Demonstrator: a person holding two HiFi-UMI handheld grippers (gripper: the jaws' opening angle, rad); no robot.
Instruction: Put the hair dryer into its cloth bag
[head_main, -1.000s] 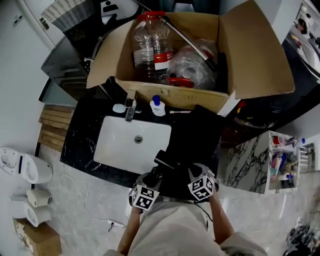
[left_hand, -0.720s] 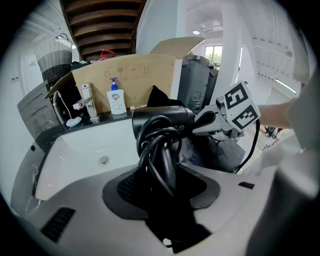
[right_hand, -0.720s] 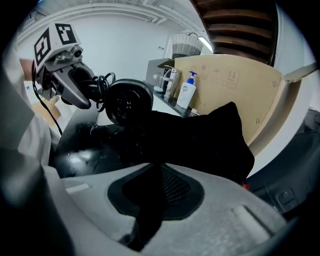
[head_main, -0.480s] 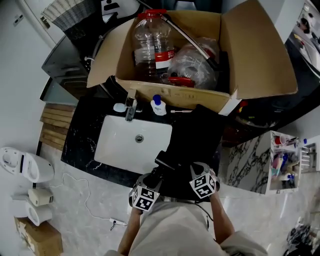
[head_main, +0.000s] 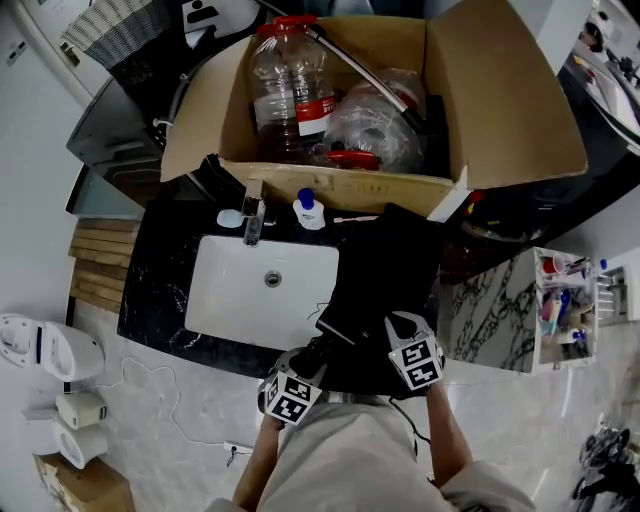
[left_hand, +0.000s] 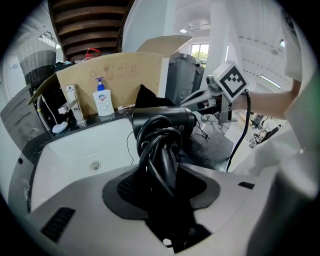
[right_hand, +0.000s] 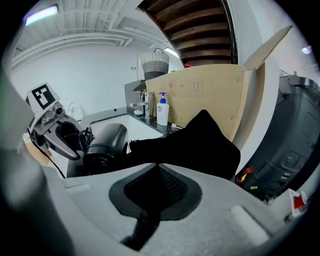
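L gripper (left_hand: 161, 172) is clamping hair dryer (left_hand: 162, 121) handle betw its fingers; R gripper (right_hand: 157, 174) fingers are pinching cloth bag (right_hand: 200, 145) edge, dryer just beside.

The place was a bathroom: a white sink (head_main: 225, 300) with a tap (head_main: 252, 212) sat in a black counter (head_main: 160, 300), a soap bottle (head_main: 307, 210) stood behind, a toilet (head_main: 45, 347) nearby.

Bathroom from above: white basin (head_main: 235, 305) is sitting in blk marble counter (head_main: 160, 290), w/ chrome faucet (head_main: 252, 212) & soap bottle (head_main: 307, 210) standing at its back edge. Open cardboard box (head_main: 520, 110) is resting behind. Toilet (head_main: 45, 345) is standing left on pale marble floor (head_main: 190, 410); toiletry rack (head_main: 565, 305) is standing right.
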